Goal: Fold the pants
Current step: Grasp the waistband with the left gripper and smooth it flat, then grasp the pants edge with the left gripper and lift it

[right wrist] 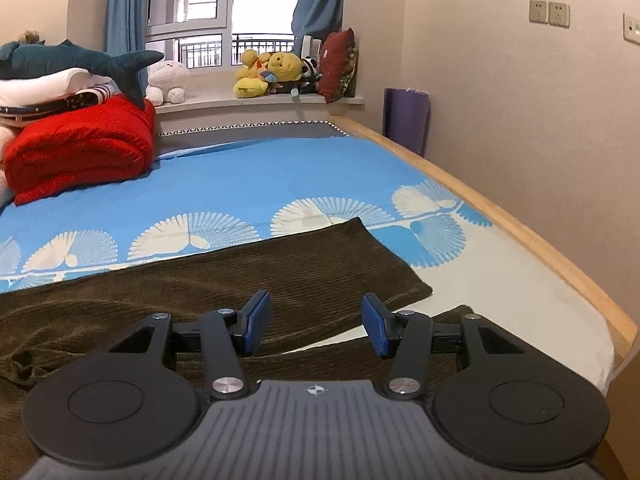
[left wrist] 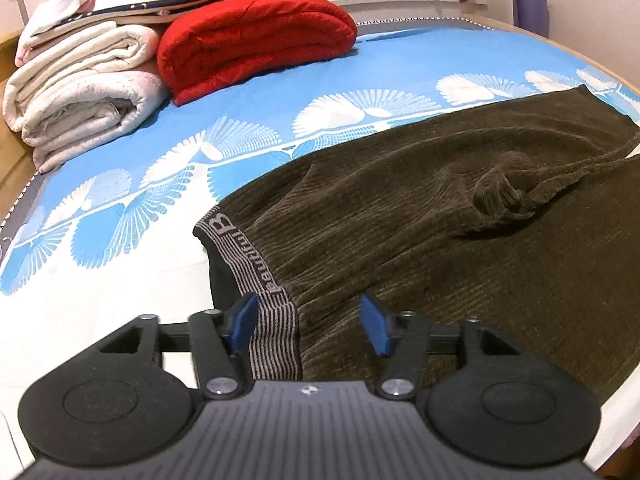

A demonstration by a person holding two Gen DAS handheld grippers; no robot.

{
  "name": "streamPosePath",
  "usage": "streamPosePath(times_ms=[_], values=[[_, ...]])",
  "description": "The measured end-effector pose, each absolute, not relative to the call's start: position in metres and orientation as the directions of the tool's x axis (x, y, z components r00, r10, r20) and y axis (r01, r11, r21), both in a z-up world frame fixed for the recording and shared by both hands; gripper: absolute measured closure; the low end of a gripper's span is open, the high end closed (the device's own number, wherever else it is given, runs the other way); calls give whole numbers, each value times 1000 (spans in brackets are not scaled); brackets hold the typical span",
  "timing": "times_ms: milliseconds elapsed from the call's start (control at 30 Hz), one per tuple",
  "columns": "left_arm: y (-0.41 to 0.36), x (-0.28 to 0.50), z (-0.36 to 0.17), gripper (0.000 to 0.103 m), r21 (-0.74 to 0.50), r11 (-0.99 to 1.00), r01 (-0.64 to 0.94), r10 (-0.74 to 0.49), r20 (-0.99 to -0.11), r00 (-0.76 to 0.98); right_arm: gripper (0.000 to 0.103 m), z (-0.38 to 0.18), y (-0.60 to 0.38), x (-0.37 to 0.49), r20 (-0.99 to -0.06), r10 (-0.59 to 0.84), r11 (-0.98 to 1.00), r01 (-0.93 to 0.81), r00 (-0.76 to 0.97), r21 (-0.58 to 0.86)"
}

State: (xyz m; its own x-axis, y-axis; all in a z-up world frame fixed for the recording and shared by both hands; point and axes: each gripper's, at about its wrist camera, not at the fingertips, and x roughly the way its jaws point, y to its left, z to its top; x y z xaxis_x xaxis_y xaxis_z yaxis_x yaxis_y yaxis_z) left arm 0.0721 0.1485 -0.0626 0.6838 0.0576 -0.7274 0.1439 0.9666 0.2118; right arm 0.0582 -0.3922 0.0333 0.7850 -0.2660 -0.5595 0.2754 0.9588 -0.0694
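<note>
The left gripper [left wrist: 308,324] hangs over the waistband [left wrist: 256,264] of the pants [left wrist: 420,208], jaws wide apart, holding nothing. The right gripper [right wrist: 316,326] sits above the leg ends [right wrist: 360,276], equally wide, also empty.

Progress: the pants lie lengthwise near the front edge of the bed [right wrist: 520,300], legs apparently stacked, the lower hem offset. One crease bunches mid-leg. A crosswise fold appears not yet made.

Materials: the pants are dark olive ribbed cloth, soft and limp; the waistband is striped elastic with lettering. The sheet [left wrist: 400,64] is smooth blue with white fan shapes. Beyond lie a red quilt [left wrist: 256,36] and pale blankets [left wrist: 80,92], rolled and thick.
</note>
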Motion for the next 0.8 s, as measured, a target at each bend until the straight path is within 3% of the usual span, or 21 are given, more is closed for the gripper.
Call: streamPosePath(times_ms=[400,633,700,733,800], values=[[143,83,-62,32,177,971,163,16,-724,690,51,34,-380,68,-560,-267,962,253,784,-104],[138,93,-60,32,151,973,173,-11,-723,691,52,21,-386,84,-628,-314,946,288,712,-146],[139,98,-57,32,137,978,156,-11,-715,699,63,17,-390,89,-655,-308,947,289,690,-140],[140,101,-55,32,126,981,147,-14,-711,704,74,14,-394,91,-674,-294,950,287,677,-125],[144,106,-48,49,85,989,120,-27,-697,717,86,11,-397,94,-698,-271,953,286,663,-98]])
